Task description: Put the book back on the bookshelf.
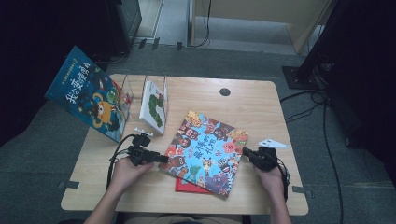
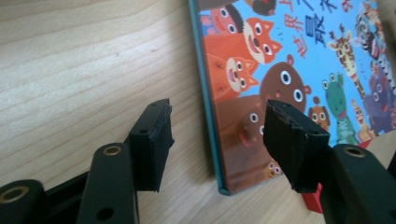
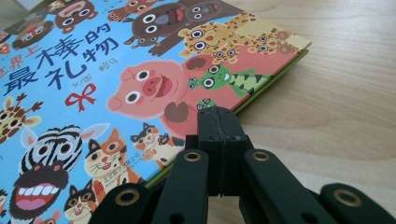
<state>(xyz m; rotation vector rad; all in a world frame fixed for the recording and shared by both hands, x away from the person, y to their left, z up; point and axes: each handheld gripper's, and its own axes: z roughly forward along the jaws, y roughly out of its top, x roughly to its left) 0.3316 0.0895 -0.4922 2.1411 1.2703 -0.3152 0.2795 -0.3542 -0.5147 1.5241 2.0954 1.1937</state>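
My left gripper (image 1: 163,159) lies low on the wooden table (image 1: 252,107), its jaws apart with nothing pressed between them. In the left gripper view the near corner and the teal spine edge of the animal picture book (image 2: 289,60) sit in the gap between my pads, one pad over bare wood and the other over the cover, neither one squeezing it. My right gripper (image 1: 244,151) is at the book's opposite edge; in the right gripper view its jaws are pressed flat together, tips just at the edge of the cover beside the pink pig, and I can't tell whether they touch it.

The book lies flat and askew in the middle of the table, cover up, resting on a red book (image 1: 187,186) whose corner pokes out beneath it toward me. Further back at my left a clear rack (image 1: 135,91) holds a white book (image 1: 153,108) upright, and a blue book (image 1: 88,93) leans against it, tilting out past the table's edge
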